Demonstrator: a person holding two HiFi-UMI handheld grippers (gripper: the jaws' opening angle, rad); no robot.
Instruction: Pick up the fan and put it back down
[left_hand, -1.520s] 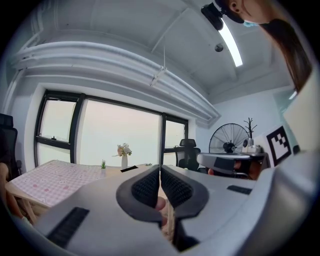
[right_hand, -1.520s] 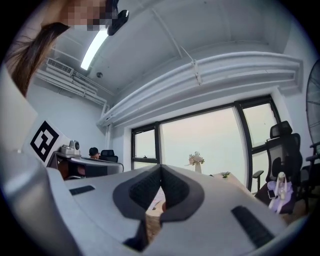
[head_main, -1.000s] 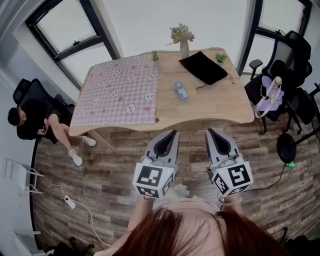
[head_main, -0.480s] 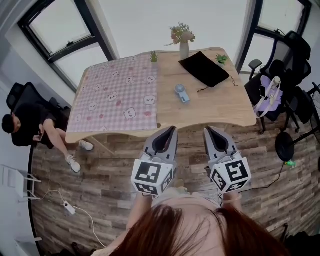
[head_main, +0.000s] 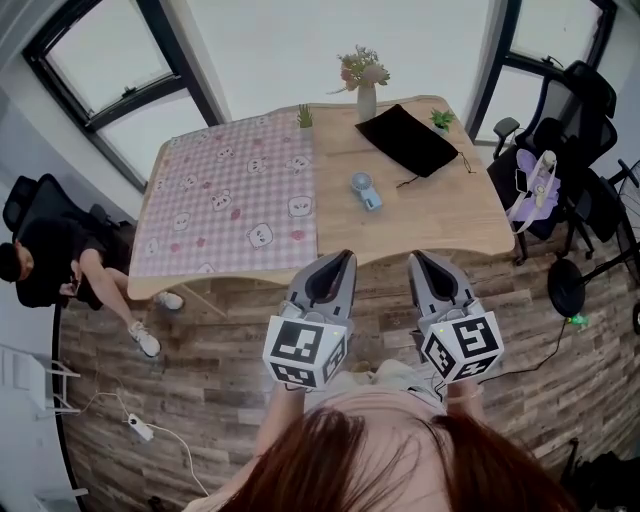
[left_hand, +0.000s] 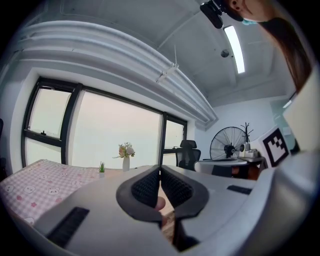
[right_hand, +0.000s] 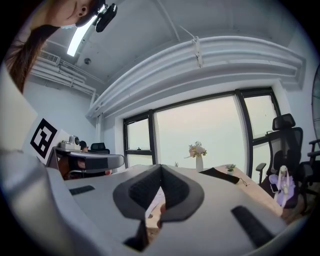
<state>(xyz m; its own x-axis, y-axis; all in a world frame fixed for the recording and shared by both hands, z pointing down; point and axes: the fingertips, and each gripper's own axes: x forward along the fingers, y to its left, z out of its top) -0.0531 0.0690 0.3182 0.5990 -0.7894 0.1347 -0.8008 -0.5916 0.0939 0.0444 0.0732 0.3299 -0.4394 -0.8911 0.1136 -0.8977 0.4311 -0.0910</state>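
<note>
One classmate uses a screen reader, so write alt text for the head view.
From above: a person holds the left tool and right tool, both shut, toward a wooden table, where a small blue fan sits beside a pink checked cloth. A black pouch and a vase of flowers are at the far edge.

The fan (head_main: 364, 190) on the desk (head_main: 440, 215) is too small to show its parts. In the gripper views, the left hand-held gripper (left_hand: 160, 170) and right hand-held gripper (right_hand: 161, 168) cover the desk's near part. Left of the desk, a seated person (head_main: 45, 265) is cut by the picture's edge; right of it, office chairs (head_main: 590, 110) run off frame.
</note>
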